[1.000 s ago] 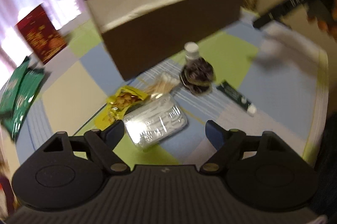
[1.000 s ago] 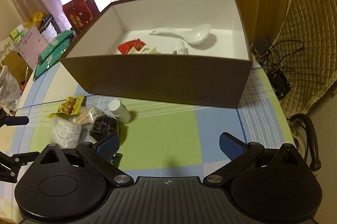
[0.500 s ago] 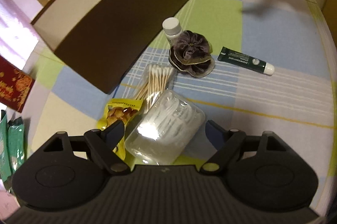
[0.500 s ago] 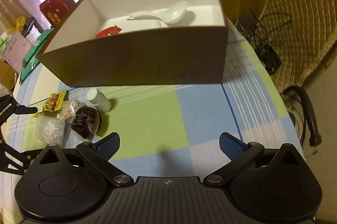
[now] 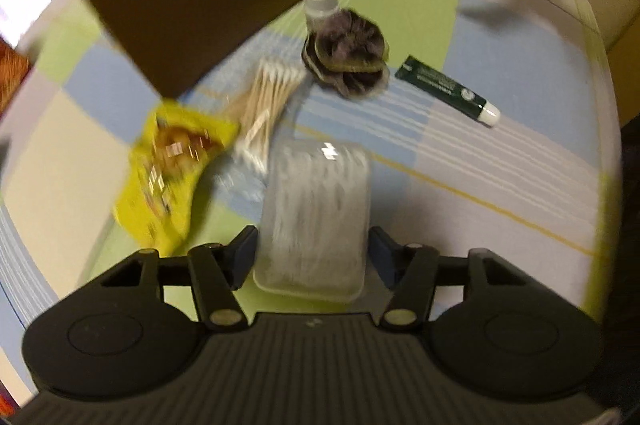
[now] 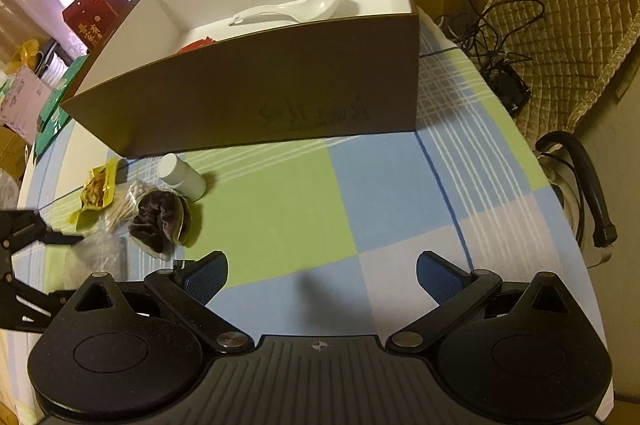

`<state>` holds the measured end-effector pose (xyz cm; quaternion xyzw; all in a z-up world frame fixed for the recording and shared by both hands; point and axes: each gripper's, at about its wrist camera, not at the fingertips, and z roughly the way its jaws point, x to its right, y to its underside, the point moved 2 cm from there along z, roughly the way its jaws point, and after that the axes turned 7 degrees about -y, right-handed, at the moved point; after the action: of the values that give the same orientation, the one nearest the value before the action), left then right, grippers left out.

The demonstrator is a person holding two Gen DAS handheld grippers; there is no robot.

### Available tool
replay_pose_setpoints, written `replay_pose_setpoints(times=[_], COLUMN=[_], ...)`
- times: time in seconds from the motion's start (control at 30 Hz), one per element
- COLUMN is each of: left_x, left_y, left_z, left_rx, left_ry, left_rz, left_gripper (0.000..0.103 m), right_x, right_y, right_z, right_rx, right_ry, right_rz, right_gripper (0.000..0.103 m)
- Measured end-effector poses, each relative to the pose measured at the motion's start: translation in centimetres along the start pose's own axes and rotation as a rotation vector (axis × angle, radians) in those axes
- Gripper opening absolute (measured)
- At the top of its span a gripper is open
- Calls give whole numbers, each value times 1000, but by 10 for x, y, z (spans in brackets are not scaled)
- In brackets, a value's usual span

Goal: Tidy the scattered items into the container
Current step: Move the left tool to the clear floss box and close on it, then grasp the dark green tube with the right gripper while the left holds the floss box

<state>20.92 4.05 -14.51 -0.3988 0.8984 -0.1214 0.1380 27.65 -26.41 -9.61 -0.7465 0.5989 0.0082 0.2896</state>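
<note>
The left tool (image 5: pixel 313 252) has just been closing around a clear plastic pack (image 5: pixel 314 213) on the checked desk (image 5: pixel 500 193), near the brown box (image 6: pixel 256 97). The right tool (image 6: pixel 322 275) hovers open, empty.

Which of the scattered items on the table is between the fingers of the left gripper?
The clear plastic box of white picks. It sits between the left gripper's closing fingers, while the other items lie farther off.
</note>
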Motion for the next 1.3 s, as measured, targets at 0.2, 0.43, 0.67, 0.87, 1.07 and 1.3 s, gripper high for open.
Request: replay_pose_setpoints(times=[0.2,0.43,0.67,0.87,1.07,1.3], left_x=[-6,-7,-2,-2,-3,-5], left_y=[3,-7,4,24,24,36], left_z=[-6,10,1,-6,-7,-24], left_rx=[40,29,4,-31,-23,-11], left_ry=[-13,-19,-55,-99,-146,-191], left_rz=[-184,-264,-312,-418,-486,-552], left_gripper=[64,57,54,55,53,53], right_x=[-8,-13,-10,-15,-34,-62], right_y=[0,1,7,12,15,25], right_z=[3,4,4,7,16,28], right_rx=[-8,-13,-20,-31,-60,-94], right_ry=[-18,-29,-36,-56,-94,-135], right_rz=[-27,-51,-47,-55,-102,-170], right_gripper=[103,103,103,103,103,103])
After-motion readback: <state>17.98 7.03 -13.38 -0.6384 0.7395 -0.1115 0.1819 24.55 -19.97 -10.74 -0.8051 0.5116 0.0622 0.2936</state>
